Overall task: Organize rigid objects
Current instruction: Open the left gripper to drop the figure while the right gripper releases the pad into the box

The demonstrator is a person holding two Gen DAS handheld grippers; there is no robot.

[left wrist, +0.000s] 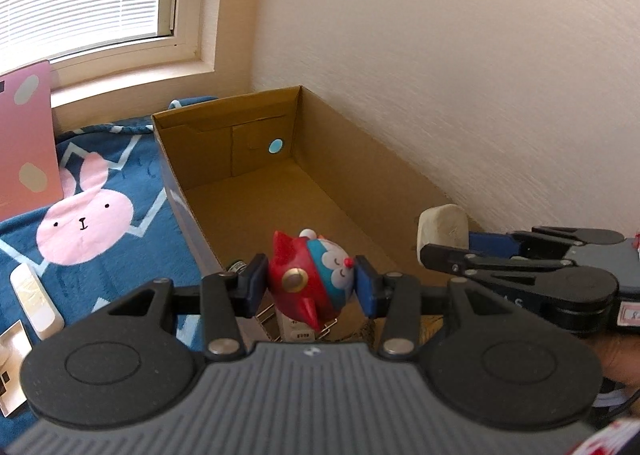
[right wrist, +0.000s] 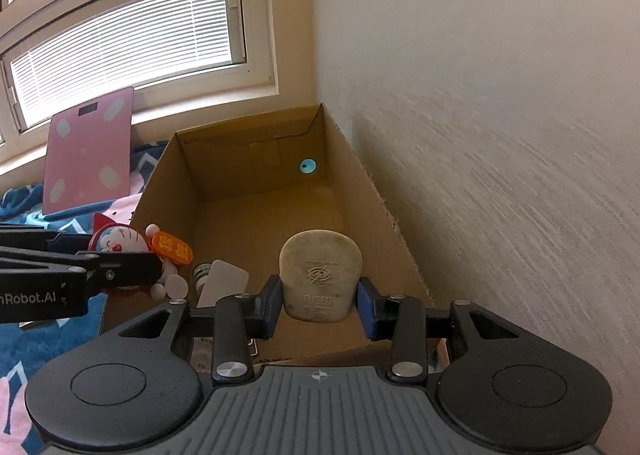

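Observation:
My left gripper (left wrist: 312, 285) is shut on a red and blue Doraemon figure (left wrist: 310, 279) and holds it over the near end of an open cardboard box (left wrist: 240, 131). My right gripper (right wrist: 320, 305) is shut on a flat beige heel-shaped piece marked FUSED (right wrist: 320, 275), also held over the box (right wrist: 360, 191) by its right wall. In the left wrist view the right gripper (left wrist: 444, 243) shows at the right with the beige piece (left wrist: 442, 225). In the right wrist view the left gripper (right wrist: 120, 255) shows at the left with the figure (right wrist: 118, 241).
The box stands against a white wall (left wrist: 460, 75) on a blue rabbit blanket (left wrist: 92, 223). A pink scale (right wrist: 88, 159) leans under the window. A small bottle (right wrist: 202, 273) and a white flat piece (right wrist: 222, 283) lie in the box's near end. A white bar (left wrist: 36, 301) lies on the blanket.

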